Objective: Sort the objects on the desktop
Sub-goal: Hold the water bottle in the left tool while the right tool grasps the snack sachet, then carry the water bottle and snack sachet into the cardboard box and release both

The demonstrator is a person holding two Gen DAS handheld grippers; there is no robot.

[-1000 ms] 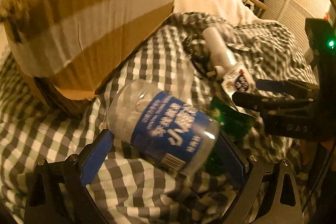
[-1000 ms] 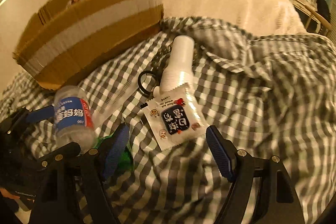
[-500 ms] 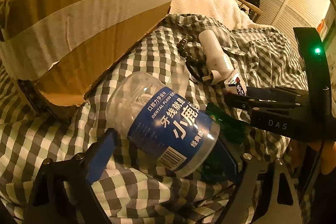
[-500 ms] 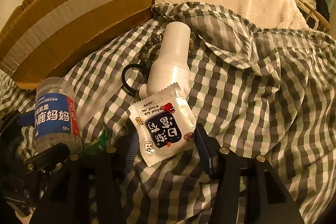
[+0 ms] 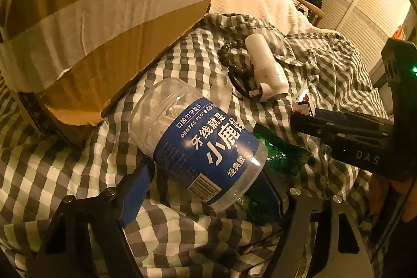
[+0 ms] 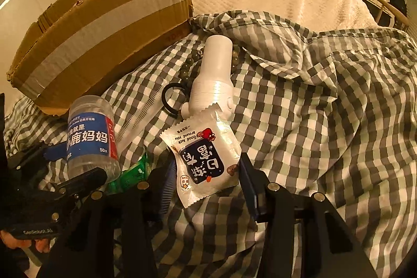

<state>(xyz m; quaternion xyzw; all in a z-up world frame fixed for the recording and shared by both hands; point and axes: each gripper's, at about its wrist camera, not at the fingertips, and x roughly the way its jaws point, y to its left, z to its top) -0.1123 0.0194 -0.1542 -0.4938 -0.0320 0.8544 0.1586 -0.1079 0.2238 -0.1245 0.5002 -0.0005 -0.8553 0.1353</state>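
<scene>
Left wrist view: the left gripper (image 5: 206,189) has its blue-padded fingers (image 5: 136,196) clamped on either side of a clear dental floss jar (image 5: 200,140) with a blue label, which lies tilted between them with its far end pointing toward the taped cardboard box (image 5: 104,25). The jar sits over the checked cloth (image 5: 65,168), with a green packet (image 5: 281,155) just beside it on the right.

In the right wrist view, the right gripper (image 6: 206,181) brackets the lower part of a white snack sachet (image 6: 206,158), one blue pad at each side edge; whether the pads press it or merely flank it I cannot tell. The sachet's top corner overlaps a white bottle-shaped device (image 6: 213,77) lying on the cloth, with a black hair tie (image 6: 173,99) and a string of dark beads (image 6: 187,69) touching its left side. A clear comb (image 6: 138,119) lies between the jar and the hair tie.
</scene>
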